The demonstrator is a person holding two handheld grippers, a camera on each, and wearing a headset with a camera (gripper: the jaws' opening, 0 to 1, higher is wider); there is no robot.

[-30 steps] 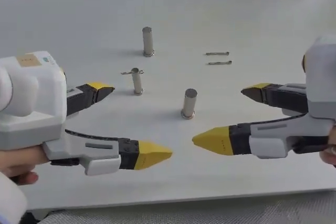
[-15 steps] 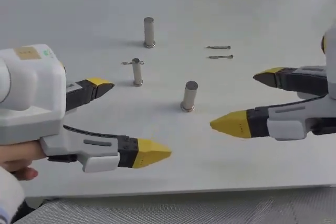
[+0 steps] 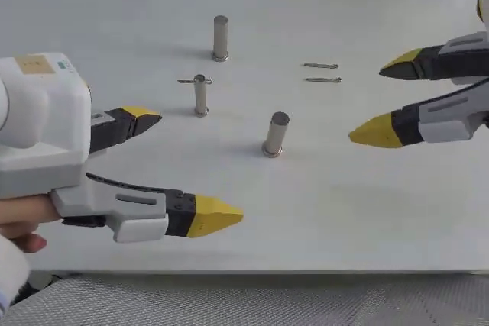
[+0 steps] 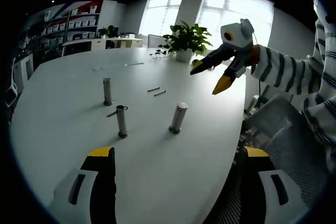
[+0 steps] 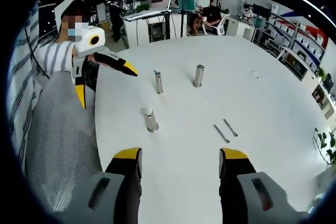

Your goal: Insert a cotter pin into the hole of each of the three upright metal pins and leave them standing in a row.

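White table [image 3: 114, 5], three upright pins [image 3: 276, 133], unreadable tan label [image 3: 30, 64] on left claw [image 3: 199, 166]

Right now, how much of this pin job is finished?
One is done: the left pin has a cotter pin through its hole. Nothing is in hand; the left claw and right claw are open and empty. The far pin and near pin are bare, and two loose cotter pins lie nearby.

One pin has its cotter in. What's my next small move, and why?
Probably lower the right gripper onto the nearer loose cotter: its jaws stand open and empty, closest to it, and the front pin and back pin have none.
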